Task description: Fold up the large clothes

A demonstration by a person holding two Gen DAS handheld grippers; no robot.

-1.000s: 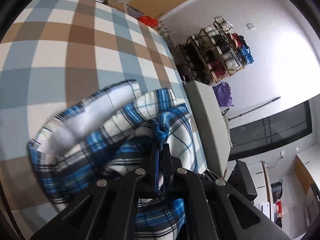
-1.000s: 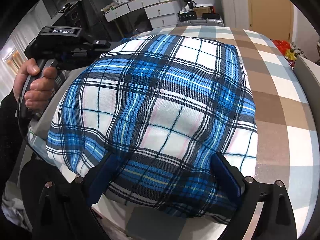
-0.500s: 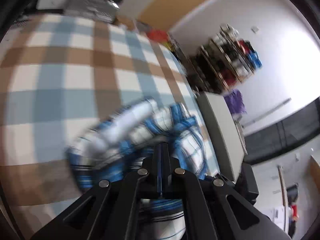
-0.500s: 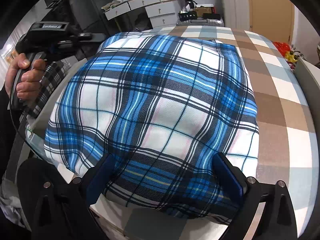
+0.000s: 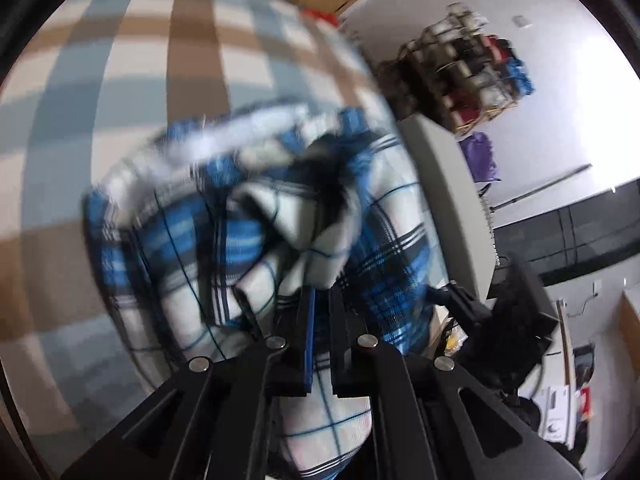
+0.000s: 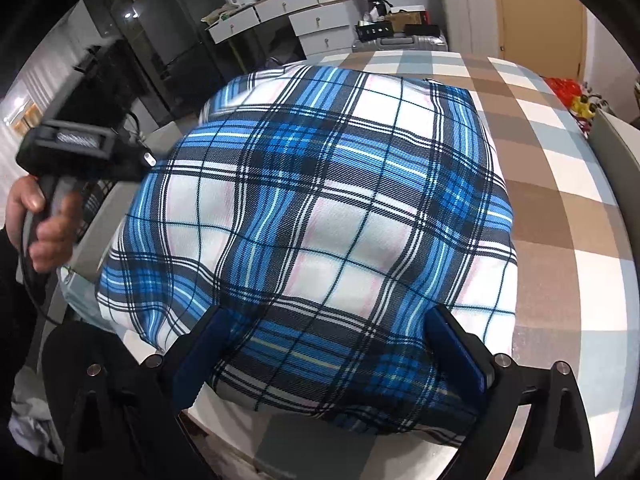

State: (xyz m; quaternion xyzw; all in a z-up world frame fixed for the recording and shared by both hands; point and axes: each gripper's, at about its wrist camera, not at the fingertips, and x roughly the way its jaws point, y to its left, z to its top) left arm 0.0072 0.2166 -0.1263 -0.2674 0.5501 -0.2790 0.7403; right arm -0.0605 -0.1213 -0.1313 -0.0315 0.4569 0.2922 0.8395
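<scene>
A blue, white and black plaid garment (image 6: 320, 216) lies folded in a thick pad on the checked table (image 6: 568, 208). My right gripper (image 6: 326, 344) stands wide open at the pad's near edge, with one blue finger (image 6: 200, 344) on each side of it. In the left wrist view my left gripper (image 5: 322, 300) is shut on a bunched fold of the same plaid cloth (image 5: 280, 216), which is blurred by motion. In the right wrist view a hand (image 6: 40, 220) holds the left gripper's black body (image 6: 80, 146) at the garment's left side.
The table carries a brown, blue and white checked cloth (image 5: 120, 60). A grey panel (image 5: 448, 208) stands past its edge, with a shoe rack (image 5: 460, 76) by the wall. Behind the table are white drawers (image 6: 304, 16), a dark fridge (image 6: 160, 52) and a suitcase (image 6: 400, 44).
The left gripper has swung down and sideways with the cloth still in its jaws, so the bunch looks closer. In the right wrist view it sits lower at the left. The right gripper has kept still.
</scene>
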